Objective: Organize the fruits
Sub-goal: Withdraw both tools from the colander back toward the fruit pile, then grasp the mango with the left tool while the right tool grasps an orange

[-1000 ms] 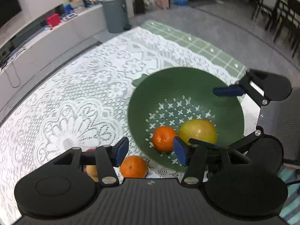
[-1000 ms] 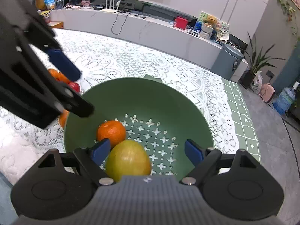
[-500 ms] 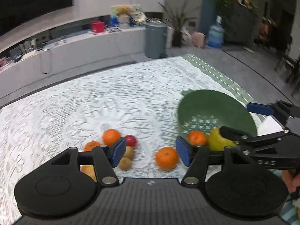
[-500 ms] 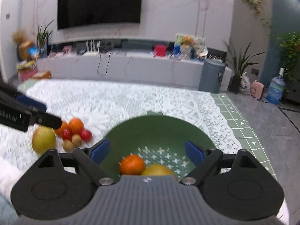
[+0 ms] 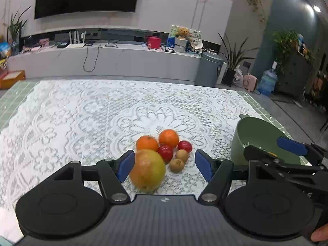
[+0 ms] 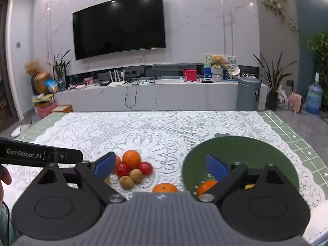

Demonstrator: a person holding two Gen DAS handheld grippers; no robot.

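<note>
A green colander (image 5: 258,135) stands on the lace cloth at the right; it also shows in the right wrist view (image 6: 246,153) with an orange (image 6: 206,186) inside. A fruit pile lies mid-table: a large yellow-orange fruit (image 5: 147,171), two oranges (image 5: 168,138), two red fruits (image 5: 165,151) and two small brown fruits (image 5: 176,165). Another orange (image 6: 164,188) lies alone left of the colander. My left gripper (image 5: 165,166) is open and empty, its jaws level with the large fruit. My right gripper (image 6: 161,167) is open and empty, between pile and colander.
A white lace cloth (image 5: 82,119) covers a green checked table. Beyond its far edge stand a grey bin (image 5: 209,69), a long white TV counter (image 6: 155,94) and plants. The right gripper's body (image 5: 287,164) reaches in at the left view's right edge.
Both grippers pulled back from the colander and tilted up. The left one swung left and now faces the fruit pile. Both stayed open and empty.
</note>
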